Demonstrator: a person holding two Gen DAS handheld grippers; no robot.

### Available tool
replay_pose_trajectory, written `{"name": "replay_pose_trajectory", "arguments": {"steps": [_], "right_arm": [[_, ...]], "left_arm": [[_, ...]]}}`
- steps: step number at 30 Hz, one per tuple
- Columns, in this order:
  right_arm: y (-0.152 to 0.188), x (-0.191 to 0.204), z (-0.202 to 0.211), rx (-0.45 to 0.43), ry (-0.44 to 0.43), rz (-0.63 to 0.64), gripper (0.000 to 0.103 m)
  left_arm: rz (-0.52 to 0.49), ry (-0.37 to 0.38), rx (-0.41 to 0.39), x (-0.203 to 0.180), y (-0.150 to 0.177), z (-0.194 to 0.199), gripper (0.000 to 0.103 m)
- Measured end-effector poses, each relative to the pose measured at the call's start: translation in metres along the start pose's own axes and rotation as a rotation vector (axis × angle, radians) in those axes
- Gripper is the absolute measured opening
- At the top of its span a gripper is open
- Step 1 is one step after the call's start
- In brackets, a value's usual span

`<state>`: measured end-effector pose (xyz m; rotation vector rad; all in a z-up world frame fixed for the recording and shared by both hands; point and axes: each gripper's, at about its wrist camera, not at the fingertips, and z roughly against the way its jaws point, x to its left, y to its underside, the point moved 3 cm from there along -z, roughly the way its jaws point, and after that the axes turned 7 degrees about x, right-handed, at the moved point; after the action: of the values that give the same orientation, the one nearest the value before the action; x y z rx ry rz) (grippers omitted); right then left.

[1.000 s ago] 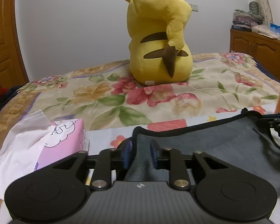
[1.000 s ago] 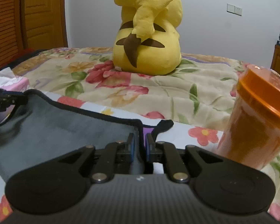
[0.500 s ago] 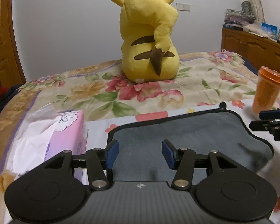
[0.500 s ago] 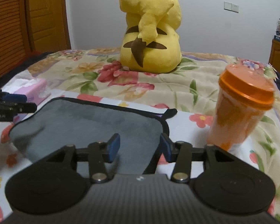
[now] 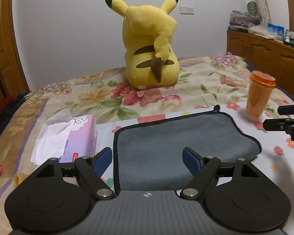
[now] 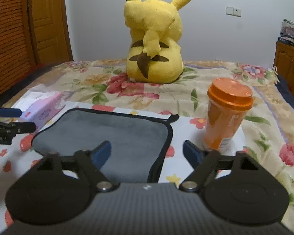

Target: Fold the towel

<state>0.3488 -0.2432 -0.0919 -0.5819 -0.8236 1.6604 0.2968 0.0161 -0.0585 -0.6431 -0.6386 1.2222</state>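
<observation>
A: Both tools are up off the bed. The left gripper [image 5: 147, 157] has just been opening its jaws and they stand wide, nothing pinched between them.

B: Same on the right gripper [image 6: 147, 152]: jaws just swung apart, bare. The grey towel [image 5: 178, 137] lies flat on the floral bedspread [image 5: 111, 98], doubled over by the look of it, black piping round the rim.

A: It sits between the pink tissue box [image 5: 78, 135] on the left and the orange cup [image 6: 225, 117] on the right, yellow plush toy [image 5: 150, 45] well beyond at the far side.

B: How will it handle?

A: Soft, light, floppy, I'd judge. It'll sag from any single pinch, so take two corners together, one per tool, right on the piped edge.

B: The right near edge [image 6: 160, 156] shows stacked layers. Grab all of them, or the top one slips loose.

A: And that cup stands just beside the towel's right side. A swinging corner could tip it.
</observation>
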Motion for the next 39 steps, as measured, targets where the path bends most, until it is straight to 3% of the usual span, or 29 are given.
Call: {"name": "replay_pose_trajectory", "arguments": {"steps": [3,7,11,39], "right_arm": [[0.001,0.002,0.010,-0.005,0.005,-0.004,0.093],[0.003,0.004,0.025,-0.014,0.000,-0.011,0.098],[0.002,0.006,0.039,-0.028,0.003,-0.009,0.103],[0.019,0.031,0.146,-0.101,-0.002,-0.016,0.103]], "left_arm": [[-0.004,0.010,-0.005,-0.004,0.002,0.014,0.092],[-0.006,0.023,-0.018,-0.009,0.003,0.032,0.103],[-0.002,0.027,-0.035,-0.014,0.004,0.051,0.103],[0.034,-0.039,-0.045,-0.041,0.027,0.164,0.103]]}}
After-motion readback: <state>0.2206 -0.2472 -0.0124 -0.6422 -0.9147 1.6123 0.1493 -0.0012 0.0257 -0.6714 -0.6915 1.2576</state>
